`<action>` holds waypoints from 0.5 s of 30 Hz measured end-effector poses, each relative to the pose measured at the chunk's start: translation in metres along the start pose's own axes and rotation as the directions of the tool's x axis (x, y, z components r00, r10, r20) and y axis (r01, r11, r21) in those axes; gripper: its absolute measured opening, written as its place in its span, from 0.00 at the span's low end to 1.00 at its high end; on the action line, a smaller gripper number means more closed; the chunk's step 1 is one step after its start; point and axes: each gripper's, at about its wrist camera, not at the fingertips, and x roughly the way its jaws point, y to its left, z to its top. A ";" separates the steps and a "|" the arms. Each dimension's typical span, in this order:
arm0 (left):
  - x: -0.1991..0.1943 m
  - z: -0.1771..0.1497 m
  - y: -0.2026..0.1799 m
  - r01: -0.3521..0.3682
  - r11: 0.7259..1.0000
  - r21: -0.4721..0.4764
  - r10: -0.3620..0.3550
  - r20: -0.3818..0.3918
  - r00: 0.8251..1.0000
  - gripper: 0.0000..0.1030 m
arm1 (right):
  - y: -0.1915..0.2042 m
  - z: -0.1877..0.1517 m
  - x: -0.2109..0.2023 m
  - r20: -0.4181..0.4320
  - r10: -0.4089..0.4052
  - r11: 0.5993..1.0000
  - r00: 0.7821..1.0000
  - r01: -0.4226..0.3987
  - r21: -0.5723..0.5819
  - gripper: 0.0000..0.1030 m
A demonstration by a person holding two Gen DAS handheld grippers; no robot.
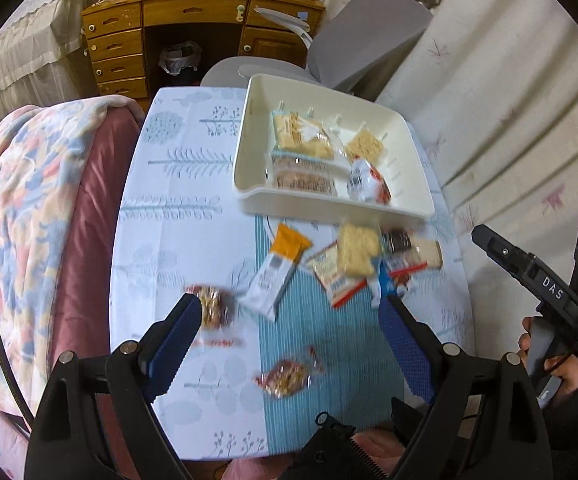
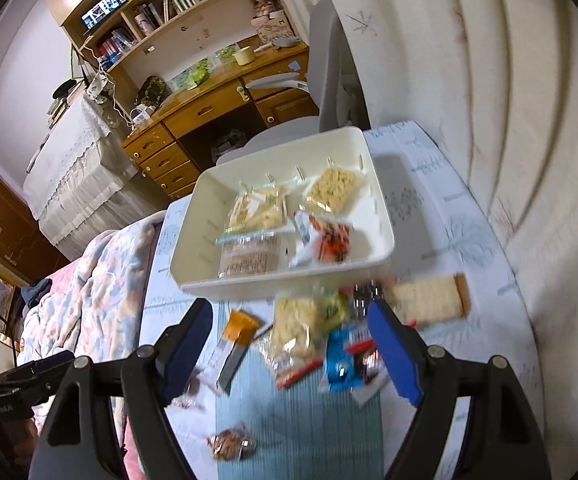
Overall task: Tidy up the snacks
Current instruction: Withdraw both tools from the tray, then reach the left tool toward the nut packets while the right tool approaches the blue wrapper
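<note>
A cream tray [image 1: 245, 136] [image 2: 193, 216] on the table holds several wrapped snacks, among them cracker packs [image 1: 301, 138] [image 2: 257, 208] and a red-and-white packet [image 1: 369, 182] [image 2: 325, 240]. In front of it lies a loose pile: an orange-and-white bar [image 1: 277, 272] [image 2: 235, 344], a rice cracker pack [image 1: 357, 250] [image 2: 293, 328], a blue-wrapped snack [image 2: 339, 360] and two nut packets [image 1: 287, 378] [image 1: 213, 306]. My left gripper [image 1: 291, 316] hovers open above the pile, with nothing between its fingers. My right gripper [image 2: 289, 344] is open over the same pile, holding nothing.
The table [image 1: 177, 184] has a tree-print cloth and a striped blue mat [image 1: 329, 360]. A bed with a floral blanket [image 1: 21, 208] borders its left side, a padded wall [image 1: 509, 100] its right. Behind stand a grey chair [image 1: 361, 40] and a wooden desk [image 1: 193, 12]. A hand holds the right gripper's handle [image 1: 549, 296].
</note>
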 end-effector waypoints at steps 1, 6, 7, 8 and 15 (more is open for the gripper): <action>-0.001 -0.006 0.000 0.001 1.000 0.006 -0.001 -0.004 1.000 0.87 | 0.000 -0.007 -0.004 0.000 -0.003 1.000 1.000 0.003 0.006 0.78; -0.004 -0.037 0.002 0.005 1.000 0.025 -0.004 -0.032 0.999 0.87 | 0.005 -0.034 -0.016 -0.009 -0.019 1.000 1.000 0.019 0.024 0.78; -0.004 -0.043 0.002 0.002 1.000 0.030 0.000 -0.039 0.999 0.87 | 0.006 -0.039 -0.018 -0.011 -0.020 0.999 1.000 0.020 0.025 0.78; -0.004 -0.046 0.002 -0.001 0.999 0.033 0.002 -0.045 0.999 0.87 | 0.006 -0.044 -0.020 -0.013 -0.020 0.999 1.000 0.020 0.026 0.78; 0.007 -0.077 0.004 -0.030 0.999 0.014 0.031 -0.110 0.993 0.87 | 0.010 -0.073 -0.017 -0.056 -0.009 1.000 0.998 0.010 0.014 0.78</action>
